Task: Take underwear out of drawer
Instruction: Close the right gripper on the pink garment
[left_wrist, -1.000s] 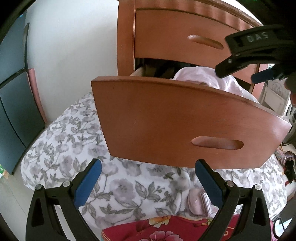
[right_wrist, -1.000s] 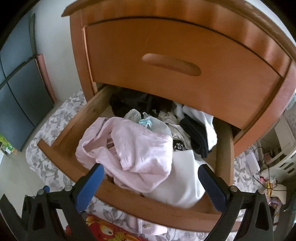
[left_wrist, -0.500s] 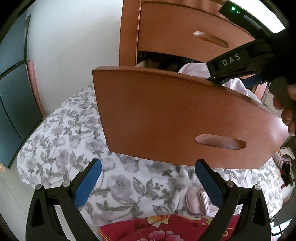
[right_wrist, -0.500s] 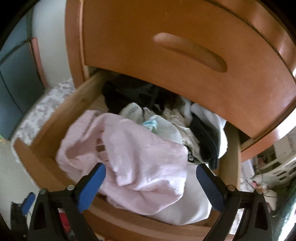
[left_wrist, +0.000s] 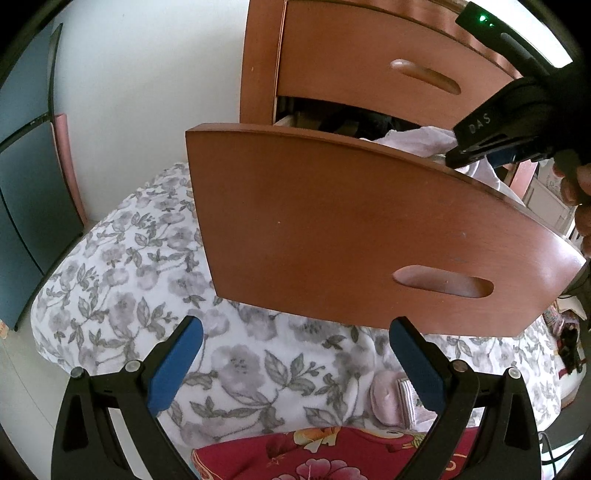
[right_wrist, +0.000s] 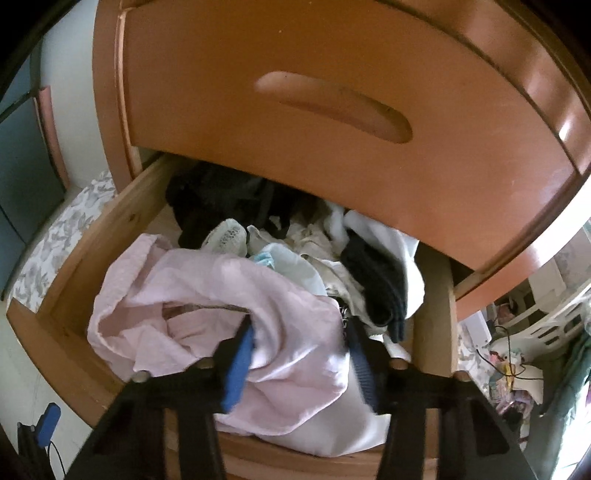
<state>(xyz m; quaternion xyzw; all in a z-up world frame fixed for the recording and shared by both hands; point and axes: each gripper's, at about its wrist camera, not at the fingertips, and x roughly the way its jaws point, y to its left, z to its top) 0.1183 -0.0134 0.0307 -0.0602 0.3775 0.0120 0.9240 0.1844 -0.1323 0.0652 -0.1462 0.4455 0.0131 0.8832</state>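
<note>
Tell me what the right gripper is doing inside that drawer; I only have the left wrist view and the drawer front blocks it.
Observer: The right gripper is down in the open drawer, jaws closing with a fold of the pink garment between them.
Operator: Report what else is in there.
Observer: Behind the pink piece lie dark clothing, a white lacy item and a navy piece.
Operator: Confirm the garment is lifted.
Observer: Not yet; it lies bunched against the drawer's front edge.
</note>
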